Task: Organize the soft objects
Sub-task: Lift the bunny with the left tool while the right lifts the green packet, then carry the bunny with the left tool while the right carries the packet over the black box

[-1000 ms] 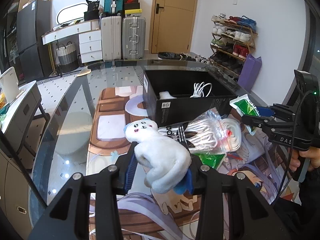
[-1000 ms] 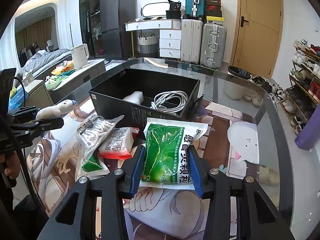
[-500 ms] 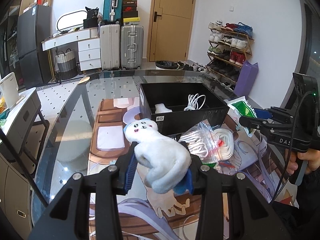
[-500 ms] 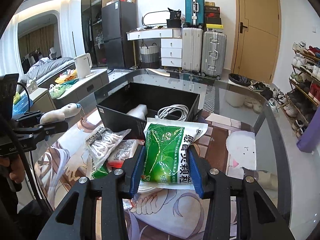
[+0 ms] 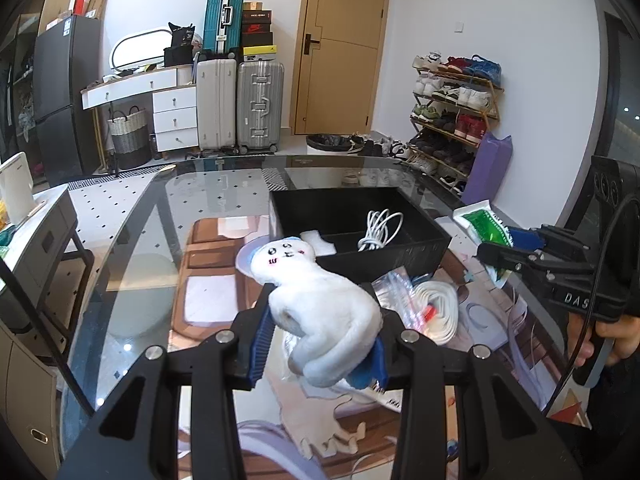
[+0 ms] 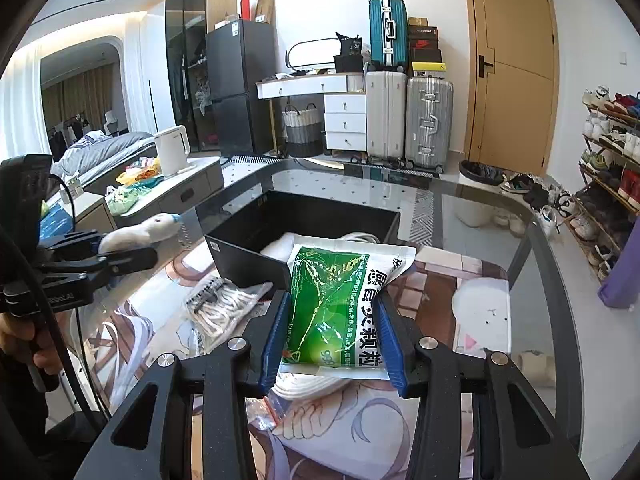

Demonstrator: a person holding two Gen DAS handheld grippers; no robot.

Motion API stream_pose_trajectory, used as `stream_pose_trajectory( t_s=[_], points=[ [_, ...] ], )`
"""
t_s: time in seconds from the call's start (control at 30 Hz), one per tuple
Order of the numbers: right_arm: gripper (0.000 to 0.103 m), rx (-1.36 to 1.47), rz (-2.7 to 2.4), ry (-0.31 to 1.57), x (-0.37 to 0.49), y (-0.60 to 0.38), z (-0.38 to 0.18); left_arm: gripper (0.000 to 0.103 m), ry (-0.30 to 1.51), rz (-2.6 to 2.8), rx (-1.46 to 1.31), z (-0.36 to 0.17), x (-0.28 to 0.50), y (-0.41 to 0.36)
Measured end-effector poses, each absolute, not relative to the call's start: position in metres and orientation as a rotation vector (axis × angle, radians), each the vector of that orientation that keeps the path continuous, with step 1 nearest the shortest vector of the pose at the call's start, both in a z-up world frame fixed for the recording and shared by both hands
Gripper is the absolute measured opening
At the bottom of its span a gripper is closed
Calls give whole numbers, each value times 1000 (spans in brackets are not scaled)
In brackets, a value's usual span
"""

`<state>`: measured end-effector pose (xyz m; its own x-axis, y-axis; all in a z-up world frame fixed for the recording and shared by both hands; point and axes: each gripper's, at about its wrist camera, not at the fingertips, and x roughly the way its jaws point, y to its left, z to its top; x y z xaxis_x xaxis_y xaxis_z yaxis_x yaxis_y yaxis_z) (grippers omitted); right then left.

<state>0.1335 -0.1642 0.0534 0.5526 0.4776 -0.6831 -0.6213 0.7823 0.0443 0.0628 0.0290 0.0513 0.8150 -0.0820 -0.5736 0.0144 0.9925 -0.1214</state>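
Note:
My left gripper (image 5: 320, 340) is shut on a white plush toy (image 5: 320, 304) and holds it above the table, in front of the black box (image 5: 400, 256). My right gripper (image 6: 332, 332) is shut on a green and white packet (image 6: 336, 304), held above the table near the box (image 6: 248, 260). The packet also shows in the left wrist view (image 5: 484, 228), and the plush toy in the right wrist view (image 6: 140, 232). The box holds a white cable coil (image 5: 376, 228) and a white soft item (image 5: 316, 238).
On the glass table (image 5: 132, 264) lie a clear bag of white cords (image 6: 224, 308) and a white coiled strap (image 5: 436, 312) on a printed mat (image 6: 480, 312). Suitcases, a door and a shoe rack stand beyond.
Both grippers have risen with their loads and moved nearer the black box. The plush toy and the packet stay gripped.

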Motion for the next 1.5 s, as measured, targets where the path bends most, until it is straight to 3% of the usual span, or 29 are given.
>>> stream_pose_trajectory(
  t_s=[0.57,1.5],
  points=[
    [43,-239,693,699,149,-140,68,39,556,-70,-112,78,90,15],
    [43,-237,707,717,183,-125,67,39,587,-80,-120,75,138,11]
  ],
)
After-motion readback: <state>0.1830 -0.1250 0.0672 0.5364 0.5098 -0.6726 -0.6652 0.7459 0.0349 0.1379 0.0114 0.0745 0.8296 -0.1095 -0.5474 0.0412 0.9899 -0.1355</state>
